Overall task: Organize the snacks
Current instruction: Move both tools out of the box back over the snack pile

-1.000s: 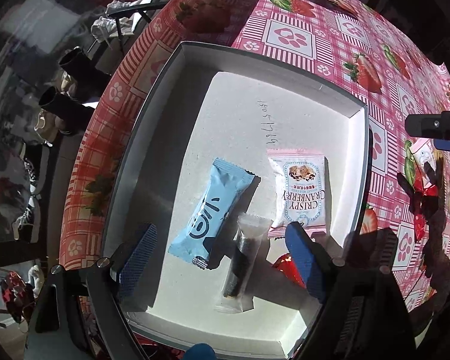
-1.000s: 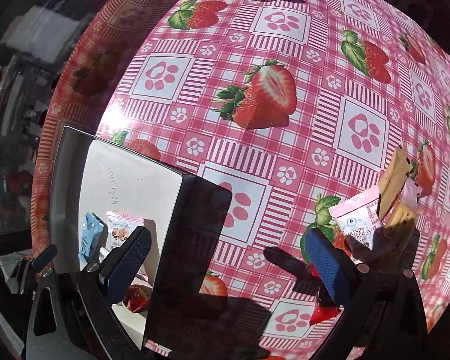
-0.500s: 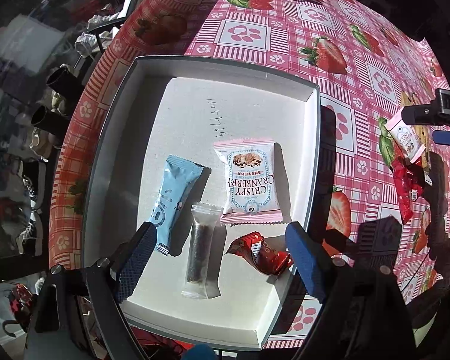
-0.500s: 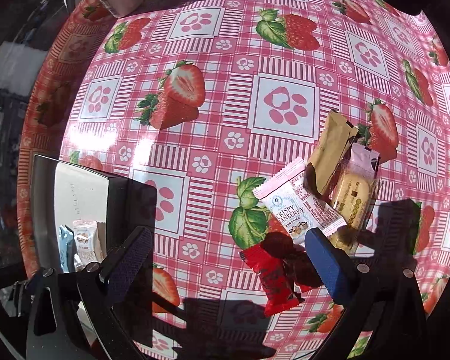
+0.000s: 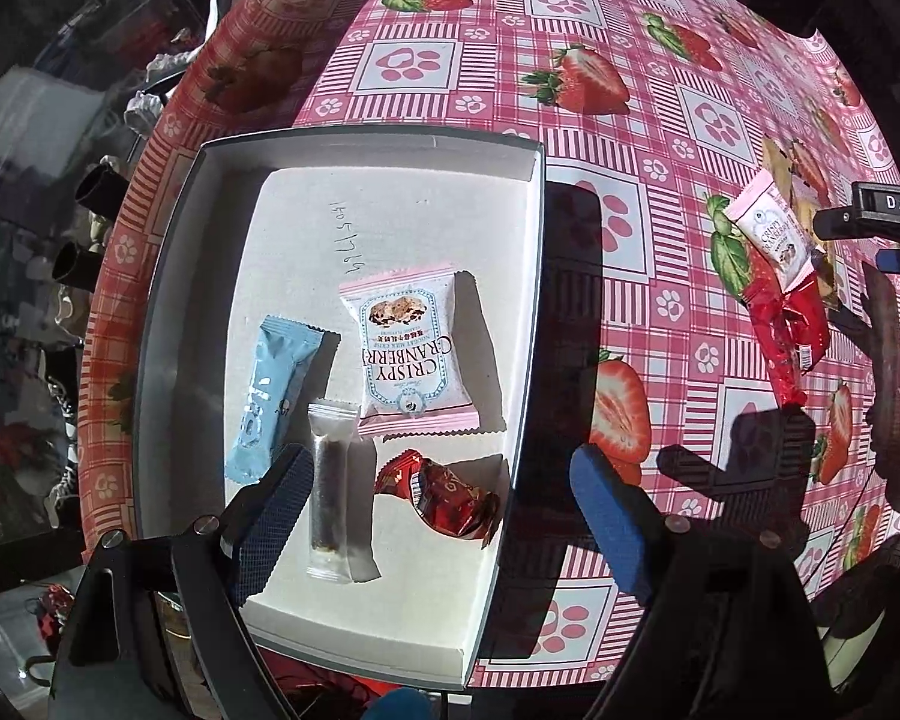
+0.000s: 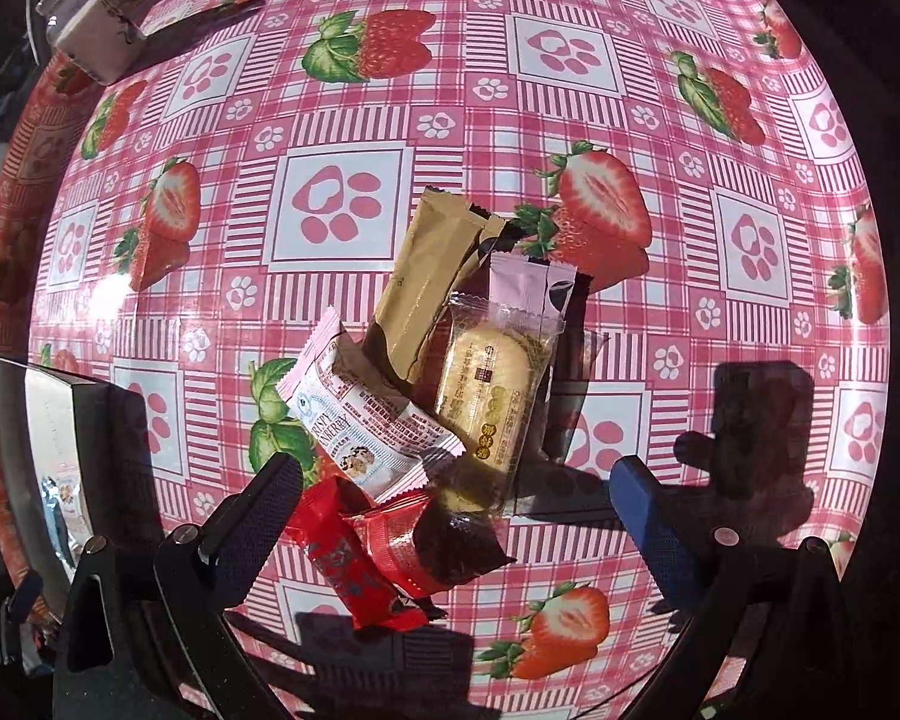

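Observation:
A grey-rimmed white box (image 5: 528, 276) holds a blue packet (image 5: 273, 396), a Crispy Cranberry packet (image 5: 411, 348), a clear stick (image 5: 330, 480) and a red candy (image 5: 444, 495). My left gripper (image 5: 438, 462) hangs open above the box's near right corner, holding nothing. On the tablecloth lies a loose pile: a gold packet (image 6: 426, 282), a clear-wrapped pale biscuit (image 6: 492, 396), a second cranberry packet (image 6: 366, 426), a pink-topped packet (image 6: 528, 288) and two red packets (image 6: 354, 564). My right gripper (image 6: 453, 471) is open above the pile's near end, empty.
The strawberry-and-paw tablecloth (image 6: 342, 198) covers the table. A white container (image 6: 96, 42) stands at the far left corner. The box (image 6: 90, 396) sits left of the pile. Past the table's left edge (image 5: 168, 120) are shoes and clutter on the floor.
Both grippers have moved right over the table. The box slid left in the left wrist view, showing the red candy. The snack pile came to the middle of the right wrist view, under the open fingers.

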